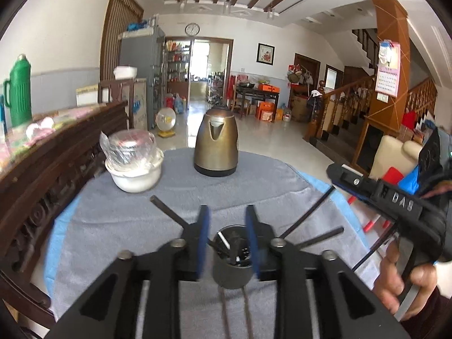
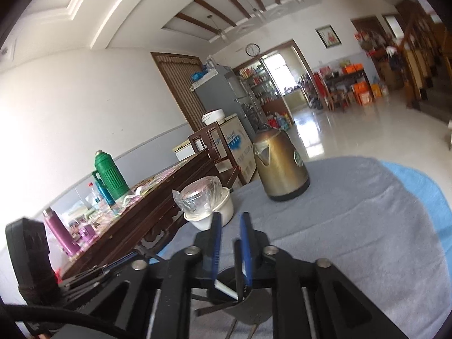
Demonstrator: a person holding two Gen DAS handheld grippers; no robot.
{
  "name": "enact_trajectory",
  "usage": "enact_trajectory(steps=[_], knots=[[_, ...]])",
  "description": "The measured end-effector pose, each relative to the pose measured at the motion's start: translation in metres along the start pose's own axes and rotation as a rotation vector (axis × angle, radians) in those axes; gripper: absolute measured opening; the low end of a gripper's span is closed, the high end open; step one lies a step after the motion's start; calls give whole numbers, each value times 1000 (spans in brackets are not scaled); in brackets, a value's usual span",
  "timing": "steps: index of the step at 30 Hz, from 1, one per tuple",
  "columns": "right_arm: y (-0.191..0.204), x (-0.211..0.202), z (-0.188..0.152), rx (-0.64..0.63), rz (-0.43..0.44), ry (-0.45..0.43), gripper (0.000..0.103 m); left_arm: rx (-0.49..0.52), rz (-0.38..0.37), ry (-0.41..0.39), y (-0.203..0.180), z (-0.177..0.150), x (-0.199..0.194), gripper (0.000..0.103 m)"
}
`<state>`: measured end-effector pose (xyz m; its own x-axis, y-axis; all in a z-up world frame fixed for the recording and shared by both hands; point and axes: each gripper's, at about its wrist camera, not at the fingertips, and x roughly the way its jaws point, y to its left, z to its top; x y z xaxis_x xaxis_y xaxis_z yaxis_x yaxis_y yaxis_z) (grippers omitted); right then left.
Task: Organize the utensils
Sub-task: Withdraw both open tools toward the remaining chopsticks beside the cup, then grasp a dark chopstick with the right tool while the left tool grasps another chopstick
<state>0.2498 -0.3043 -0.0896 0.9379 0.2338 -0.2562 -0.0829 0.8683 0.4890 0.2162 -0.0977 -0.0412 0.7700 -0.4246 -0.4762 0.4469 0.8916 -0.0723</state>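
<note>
Grey-clothed table: both grippers, left and right, fingers parted and empty, flank a rigid utensil cup; its light, stiff, slippery utensils look best pinched mid-shaft.

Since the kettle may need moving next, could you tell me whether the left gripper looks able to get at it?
Probably yes: the left gripper faces the kettle across bare grey cloth, though the utensil cup stands between its jaws first.

A lived-in home's big open room: a wooden staircase, wall clock, fridge, stocked pantry shelves, and a kettle at the cloth-covered surface's far edge.
</note>
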Motion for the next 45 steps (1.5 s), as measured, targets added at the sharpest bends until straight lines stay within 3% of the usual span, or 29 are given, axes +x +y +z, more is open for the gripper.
enact_trajectory(steps=[6, 11, 18, 23, 28, 32, 45], knots=[[-31, -27, -5, 114, -7, -38, 22, 75, 35, 16, 3, -22, -17, 46], [-60, -43, -21, 196, -30, -18, 24, 56, 61, 109, 16, -64, -17, 47], [-64, -29, -75, 188, -44, 158, 24, -16, 53, 294, 23, -130, -4, 47], [-51, -8, -119, 185, -16, 312, 24, -46, 47, 366, 22, -158, 0, 47], [-35, 12, -158, 153, -22, 442, 24, -42, 69, 381, 24, -167, -3, 47], [-30, 18, -175, 132, -25, 492, 24, -51, 89, 403, 28, -173, -3, 47], [-11, 43, -174, 85, -104, 542, 24, -65, 174, 441, 47, -179, 6, 47]])
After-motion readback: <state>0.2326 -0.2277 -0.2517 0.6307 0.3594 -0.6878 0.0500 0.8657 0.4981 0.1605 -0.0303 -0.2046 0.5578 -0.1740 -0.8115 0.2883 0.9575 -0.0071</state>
